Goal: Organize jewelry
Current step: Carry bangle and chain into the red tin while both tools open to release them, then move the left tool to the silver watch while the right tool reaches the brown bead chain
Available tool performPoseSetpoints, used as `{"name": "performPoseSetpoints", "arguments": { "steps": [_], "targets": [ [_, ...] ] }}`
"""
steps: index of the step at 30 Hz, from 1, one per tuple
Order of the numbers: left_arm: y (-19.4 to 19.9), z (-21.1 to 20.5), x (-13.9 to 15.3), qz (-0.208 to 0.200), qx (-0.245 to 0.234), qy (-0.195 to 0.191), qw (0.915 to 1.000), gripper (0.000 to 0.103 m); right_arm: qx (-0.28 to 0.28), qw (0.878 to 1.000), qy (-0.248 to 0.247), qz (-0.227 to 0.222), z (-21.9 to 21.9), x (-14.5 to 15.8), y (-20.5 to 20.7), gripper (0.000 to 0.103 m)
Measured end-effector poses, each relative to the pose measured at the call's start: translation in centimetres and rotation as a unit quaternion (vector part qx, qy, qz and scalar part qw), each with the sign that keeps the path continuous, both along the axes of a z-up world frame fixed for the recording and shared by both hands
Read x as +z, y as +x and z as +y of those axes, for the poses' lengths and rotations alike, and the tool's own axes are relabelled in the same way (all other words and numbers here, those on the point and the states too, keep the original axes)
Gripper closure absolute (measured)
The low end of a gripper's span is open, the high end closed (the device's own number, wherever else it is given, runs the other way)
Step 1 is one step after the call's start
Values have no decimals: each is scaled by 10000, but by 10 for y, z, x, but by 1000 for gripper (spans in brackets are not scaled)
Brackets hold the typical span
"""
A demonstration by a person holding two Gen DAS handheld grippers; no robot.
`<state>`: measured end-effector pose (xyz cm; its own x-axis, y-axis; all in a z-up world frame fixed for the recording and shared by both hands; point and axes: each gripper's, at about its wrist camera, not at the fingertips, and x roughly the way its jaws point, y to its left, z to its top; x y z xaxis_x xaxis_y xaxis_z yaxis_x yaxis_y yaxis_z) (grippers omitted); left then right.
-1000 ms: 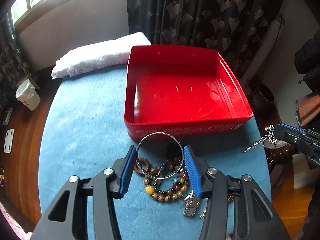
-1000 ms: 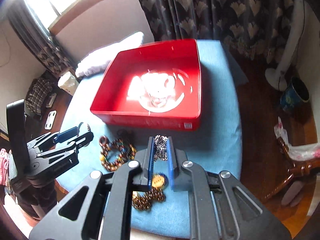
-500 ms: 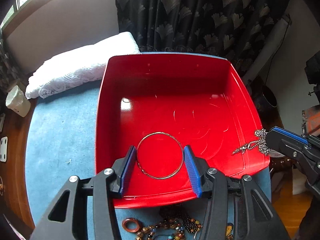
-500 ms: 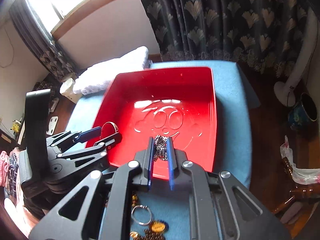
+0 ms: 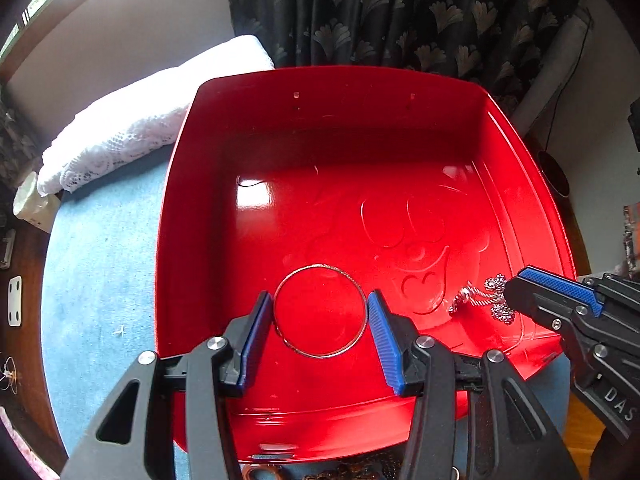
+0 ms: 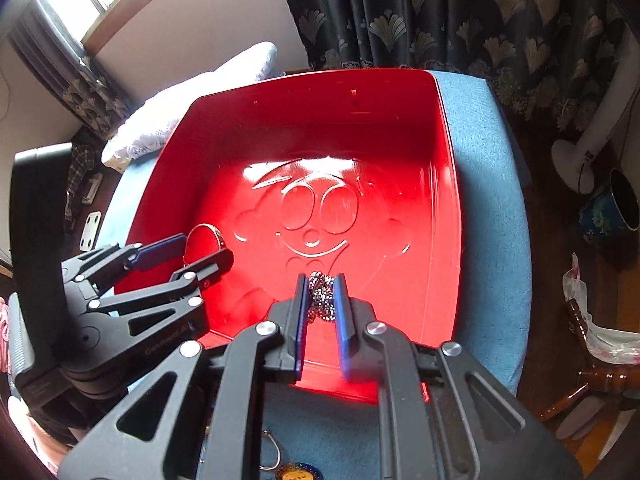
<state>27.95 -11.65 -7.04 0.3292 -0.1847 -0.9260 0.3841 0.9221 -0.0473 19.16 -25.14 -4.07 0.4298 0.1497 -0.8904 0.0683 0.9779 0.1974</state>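
Over the red tray (image 5: 188, 240), the left gripper (image 5: 320, 312) clamps a thin silver bangle (image 5: 320, 350) between its blue pads at the near left. At the near right, the right gripper (image 6: 320, 300) pinches a bunched silver chain (image 6: 321, 296), both above the tray's embossed floor.

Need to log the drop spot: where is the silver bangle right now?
Left wrist view: the silver bangle sits clamped in the left gripper over the red tray.
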Motion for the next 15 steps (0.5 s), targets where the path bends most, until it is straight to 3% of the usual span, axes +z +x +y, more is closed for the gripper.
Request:
{"name": "performPoseSetpoints", "arguments": {
  "steps": [5,12,15],
  "targets": [
    [0,2,5,-63,30,-21,10000,45,-37,10000,-58,-49,-2,0,-3,88],
    [-18,28,32,-466,164,-85,9987,43,-121,9993,92,-328,-6,15,-32,87],
    [-36,48,39,-592,268,-29,9979,43,-197,9989,132,-401,-5,20,-54,82]
  ]
}}
